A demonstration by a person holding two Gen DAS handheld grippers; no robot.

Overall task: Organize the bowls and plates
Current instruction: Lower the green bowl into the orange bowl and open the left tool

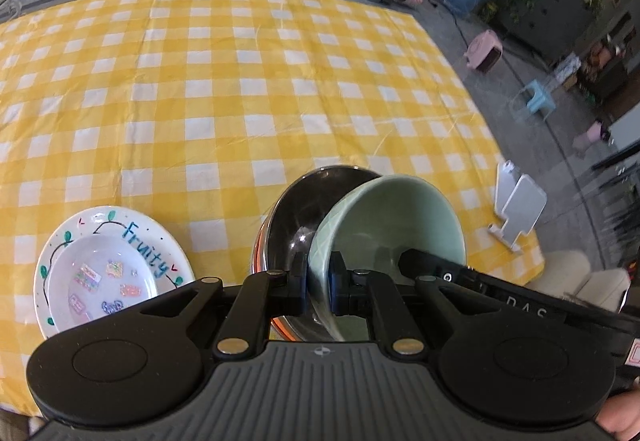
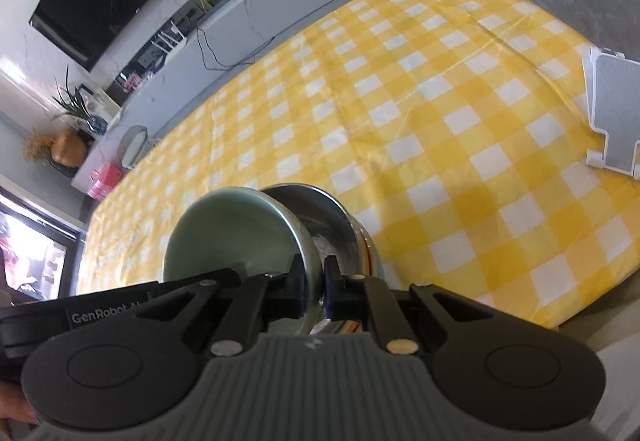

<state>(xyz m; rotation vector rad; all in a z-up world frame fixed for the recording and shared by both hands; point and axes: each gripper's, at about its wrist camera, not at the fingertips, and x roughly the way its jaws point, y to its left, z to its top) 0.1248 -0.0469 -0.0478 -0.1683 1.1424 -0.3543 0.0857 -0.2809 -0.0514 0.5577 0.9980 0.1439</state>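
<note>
At the lower centre of both wrist views, my left gripper (image 1: pixel 318 283) and right gripper (image 2: pixel 314 287) each pinch the rim of the green bowl (image 1: pixel 394 225), tipped into the steel bowl (image 1: pixel 298 217) on the checked tablecloth (image 1: pixel 240 81). At lower left, a small plate (image 1: pixel 100 273) already sits stacked in the "Fruity" plate (image 1: pixel 160 241). Nesting the bowls looks nearly done. Both my tools angle steeply downward.

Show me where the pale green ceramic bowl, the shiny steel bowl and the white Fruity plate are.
Pale green ceramic bowl (image 1: pixel 392 217): left wrist view, inner wall.
Shiny steel bowl (image 1: pixel 298 209): left wrist view, dark inside surface.
White plate lettered "Fruity" (image 1: pixel 76 231): left wrist view, upper left rim.
</note>
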